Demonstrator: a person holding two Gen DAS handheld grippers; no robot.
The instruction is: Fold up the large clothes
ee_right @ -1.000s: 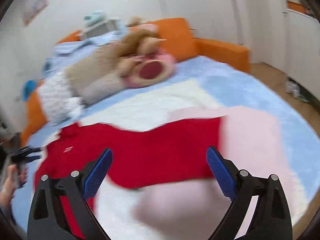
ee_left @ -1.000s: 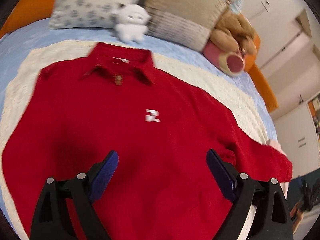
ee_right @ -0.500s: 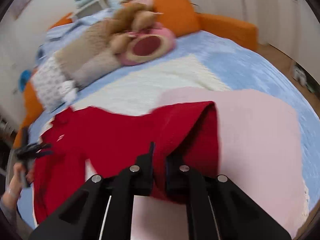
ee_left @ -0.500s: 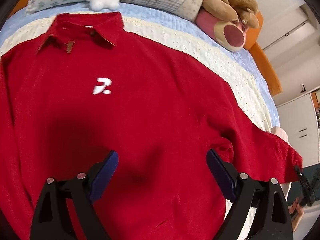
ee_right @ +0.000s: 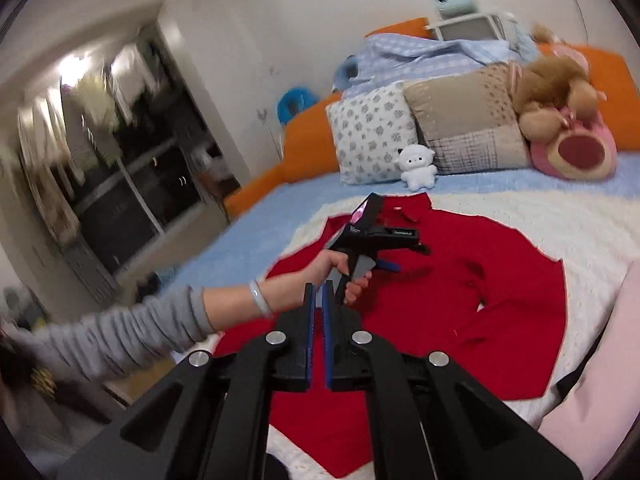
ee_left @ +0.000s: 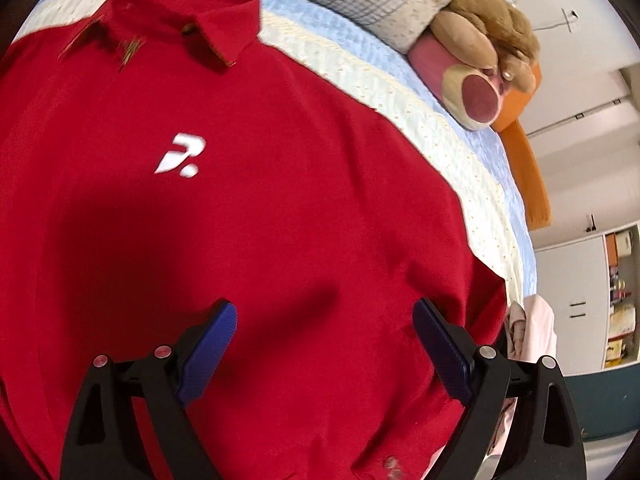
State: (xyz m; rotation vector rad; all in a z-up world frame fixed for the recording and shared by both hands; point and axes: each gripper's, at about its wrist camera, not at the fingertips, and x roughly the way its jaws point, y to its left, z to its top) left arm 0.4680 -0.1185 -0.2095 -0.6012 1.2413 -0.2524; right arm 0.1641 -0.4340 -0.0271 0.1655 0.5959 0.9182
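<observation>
A large red collared shirt (ee_left: 280, 208) with a white chest logo lies face up on a cream blanket (ee_left: 432, 128) on the bed. My left gripper (ee_left: 324, 344) is open and empty, low over the shirt's lower front. In the right wrist view the shirt (ee_right: 500, 280) has one sleeve folded in across its body. My right gripper (ee_right: 317, 292) is shut, held above the shirt's near hem; no cloth shows between its pads. The left gripper (ee_right: 376, 236) and the hand that holds it show there too.
Pillows (ee_right: 468, 128), a small white plush (ee_right: 418, 168) and a brown and pink plush (ee_right: 568, 120) line the bed's head. A pink cloth (ee_right: 600, 368) lies at the right of the shirt. An orange bed frame (ee_right: 304, 144) rims the blue sheet.
My right gripper shut on the red sleeve, carried it in over the shirt's body, and now points across the bed. My left gripper moved lower and closer over the shirt.
</observation>
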